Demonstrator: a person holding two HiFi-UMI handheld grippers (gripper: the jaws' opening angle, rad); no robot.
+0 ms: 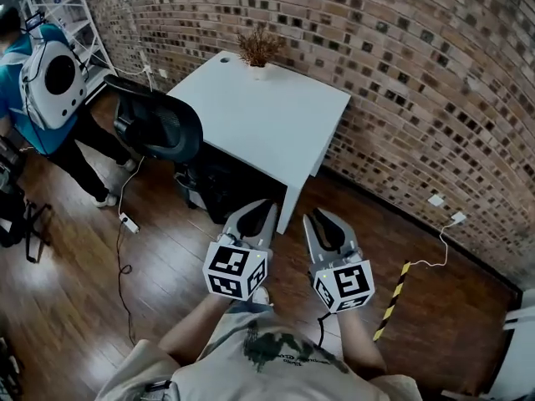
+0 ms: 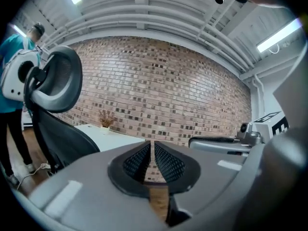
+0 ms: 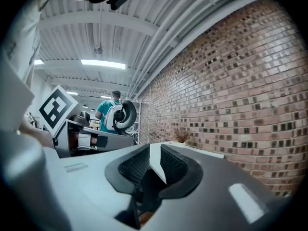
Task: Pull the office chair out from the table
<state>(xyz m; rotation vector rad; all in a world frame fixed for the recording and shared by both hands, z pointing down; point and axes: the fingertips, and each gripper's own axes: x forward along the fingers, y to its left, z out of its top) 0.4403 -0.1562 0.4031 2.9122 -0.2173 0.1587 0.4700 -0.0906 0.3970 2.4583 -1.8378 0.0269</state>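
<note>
Closest in, the pale printed T-shirt (image 1: 267, 353) of the person carrying the rig fills the bottom edge, with both forearms reaching forward from it. On that person's left, the left gripper (image 1: 266, 206), grey with a black-and-white marker cube at its back, has its ribbed black pads brought together to a hairline slit, and nothing is between them. Just beside it, the right gripper (image 1: 323, 216) is built the same. Its pads stand a narrow wedge apart and hold nothing; only the far tabletop shows through the gap.

Both point towards the white rectangular table (image 1: 284, 132), which stands with one end against the red-brown brick wall (image 1: 401, 65). The black mesh-backed office chair (image 1: 159, 124) is at the table's left side. Its back and headrest stand clear of the edge, and its lower part sits in shadow under the top. Neither gripper touches the chair; both are held well apart from it, above the dark wooden plank floor (image 1: 75, 307).

A small white pot of dried brown stems (image 1: 259, 53) stands at the table's wall end. Beyond the chair, another person in a teal top (image 1: 15, 98) wears a white hard-shell backpack (image 1: 54, 78). A white power strip (image 1: 128, 222) lies on the floor near the chair, and a strip of yellow-and-black tape (image 1: 391, 301) lies at the right.
</note>
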